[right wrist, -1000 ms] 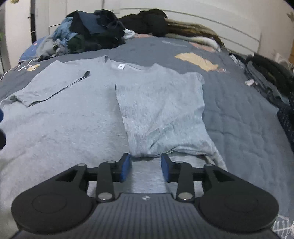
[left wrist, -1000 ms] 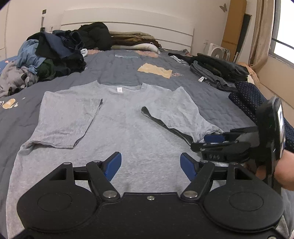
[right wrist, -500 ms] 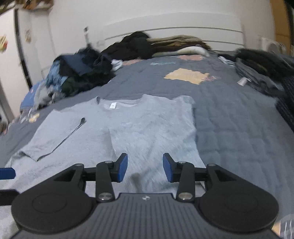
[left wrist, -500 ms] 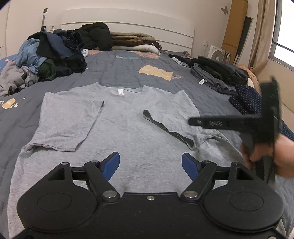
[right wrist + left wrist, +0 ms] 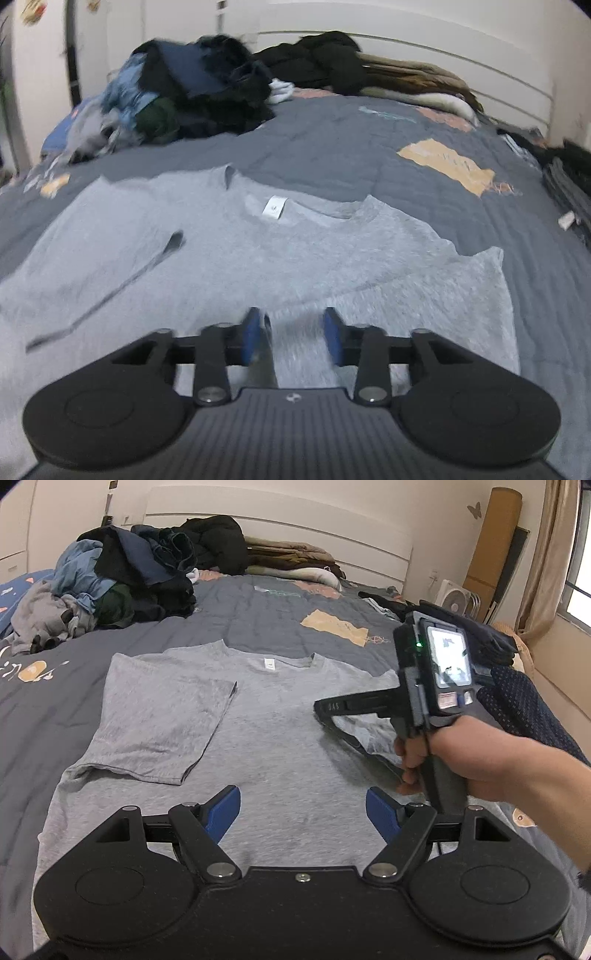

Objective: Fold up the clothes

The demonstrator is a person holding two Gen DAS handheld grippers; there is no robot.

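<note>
A grey T-shirt (image 5: 280,738) (image 5: 295,251) lies flat on the bed, neck label away from me, with both sleeves folded inward. The left sleeve (image 5: 159,716) rests flat on the body. My left gripper (image 5: 303,808) hovers open over the lower middle of the shirt, nothing between its blue pads. In the left wrist view a hand holds my right gripper (image 5: 323,709) at the inner edge of the folded right sleeve (image 5: 369,734). In its own blurred view my right gripper (image 5: 293,332) has its jaws closing, with grey sleeve cloth (image 5: 424,306) below the gap; the pads still stand apart.
A heap of dark and blue clothes (image 5: 129,579) sits at the far left of the grey quilt (image 5: 258,613). Folded dark garments (image 5: 491,642) and a dotted navy cloth (image 5: 524,701) line the right side. A white fan (image 5: 456,600) stands by the wall.
My right gripper left the bottom edge of the folded right sleeve and swung up and inward to the sleeve's inner edge, its jaws a little narrower. The left gripper only edged along.
</note>
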